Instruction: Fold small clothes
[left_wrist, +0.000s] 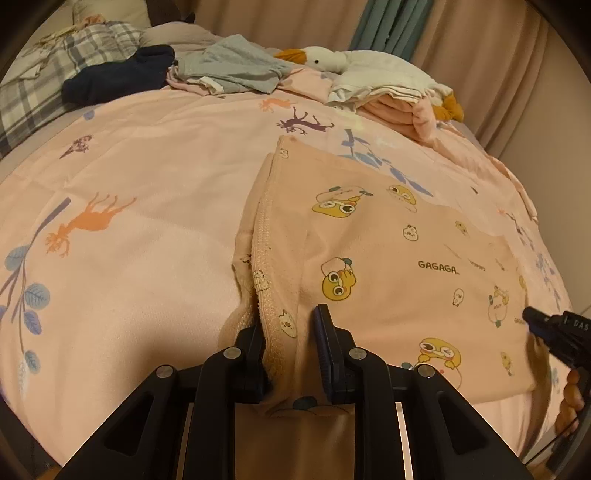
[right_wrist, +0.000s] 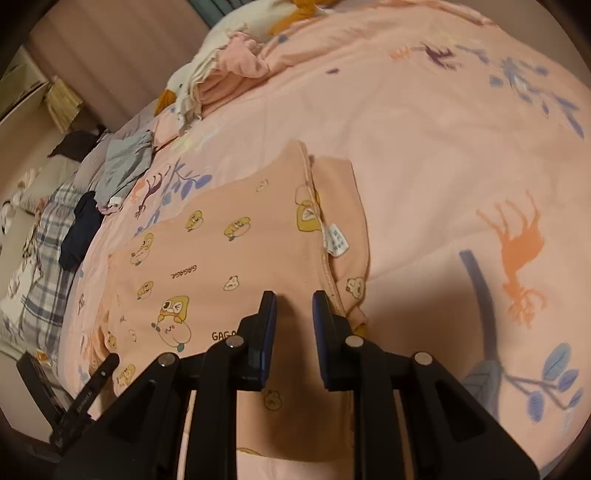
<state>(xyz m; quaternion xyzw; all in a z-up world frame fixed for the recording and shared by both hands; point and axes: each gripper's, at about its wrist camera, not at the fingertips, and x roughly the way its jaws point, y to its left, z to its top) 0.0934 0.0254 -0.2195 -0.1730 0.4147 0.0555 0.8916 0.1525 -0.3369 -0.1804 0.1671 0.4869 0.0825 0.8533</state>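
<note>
A peach garment (left_wrist: 388, 258) printed with yellow cartoon ducks and the word GAGAGA lies spread on the pink deer-print bedsheet (left_wrist: 147, 166). My left gripper (left_wrist: 290, 328) is shut on its bunched elastic edge, and the cloth runs up between the fingers. My right gripper (right_wrist: 293, 314) is shut on the opposite near edge of the garment (right_wrist: 229, 266), next to a seam with a white label (right_wrist: 336, 240). In the left wrist view the right gripper (left_wrist: 532, 317) shows at the right edge with a hand behind it. The left gripper (right_wrist: 107, 363) appears low on the left in the right wrist view.
Far across the bed lie a white plush goose (left_wrist: 369, 62), a stack of folded pink and white clothes (left_wrist: 395, 99), a grey garment (left_wrist: 236, 66) and a dark navy one (left_wrist: 118, 74). Plaid bedding (left_wrist: 74, 55) is at the far left. Curtains (left_wrist: 480, 44) hang behind.
</note>
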